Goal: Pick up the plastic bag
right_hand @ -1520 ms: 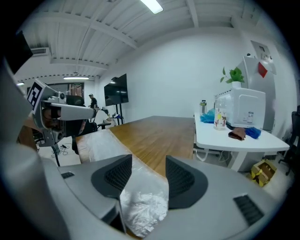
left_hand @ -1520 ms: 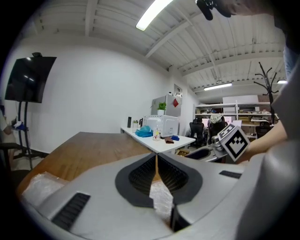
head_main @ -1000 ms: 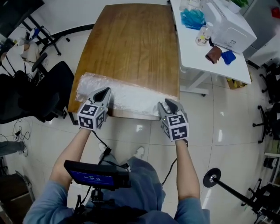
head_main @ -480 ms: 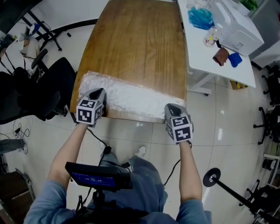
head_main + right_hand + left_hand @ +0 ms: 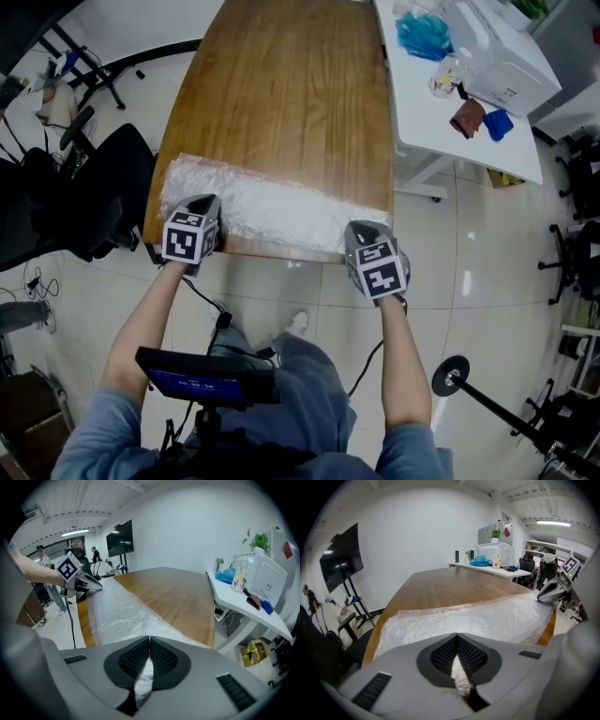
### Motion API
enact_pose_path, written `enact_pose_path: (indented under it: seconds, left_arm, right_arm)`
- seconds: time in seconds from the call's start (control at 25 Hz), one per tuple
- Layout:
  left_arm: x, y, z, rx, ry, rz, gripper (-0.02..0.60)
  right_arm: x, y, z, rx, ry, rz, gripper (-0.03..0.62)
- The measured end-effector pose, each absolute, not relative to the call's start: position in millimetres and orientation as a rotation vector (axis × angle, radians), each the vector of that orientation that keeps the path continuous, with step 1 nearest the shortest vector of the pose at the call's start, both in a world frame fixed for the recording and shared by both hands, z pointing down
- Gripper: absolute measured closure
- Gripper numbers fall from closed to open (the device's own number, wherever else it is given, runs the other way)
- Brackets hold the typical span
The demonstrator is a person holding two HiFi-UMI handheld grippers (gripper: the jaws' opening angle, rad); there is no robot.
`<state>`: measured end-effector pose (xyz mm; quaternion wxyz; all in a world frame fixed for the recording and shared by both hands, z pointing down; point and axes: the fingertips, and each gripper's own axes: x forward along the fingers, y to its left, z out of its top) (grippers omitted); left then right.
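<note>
while left gripper (image 5: pixel 209 201), right gripper (image 5: pixel 361 227) pinch plastic bag (image 5: pixel 272 208), seemingly flat

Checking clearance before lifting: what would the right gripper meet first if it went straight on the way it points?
The plastic bag, already pinched in the right gripper, then probably the wooden table just beneath it.

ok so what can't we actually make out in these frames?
- Near edge of the plastic bag: head view, hidden under the left gripper and right gripper.
- How deep the film sits in each grip: gripper views, the jaw bodies cover it.
- Whether the bag holds anything: crinkled film, all views.
- Items on the white table: head view, too small, partly cut by the top edge.
</note>
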<state>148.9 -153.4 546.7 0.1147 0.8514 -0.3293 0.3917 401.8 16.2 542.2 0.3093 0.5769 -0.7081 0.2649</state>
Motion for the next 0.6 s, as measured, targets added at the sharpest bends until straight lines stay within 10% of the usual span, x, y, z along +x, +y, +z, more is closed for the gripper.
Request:
enact_pose_path:
  seconds: [0.6]
  left_arm:
    - [139, -128, 539, 2.455, -1.000, 1.121, 0.572]
  right_arm:
    - [406, 3, 543, 1.460, -1.871, 0.675, 0.593]
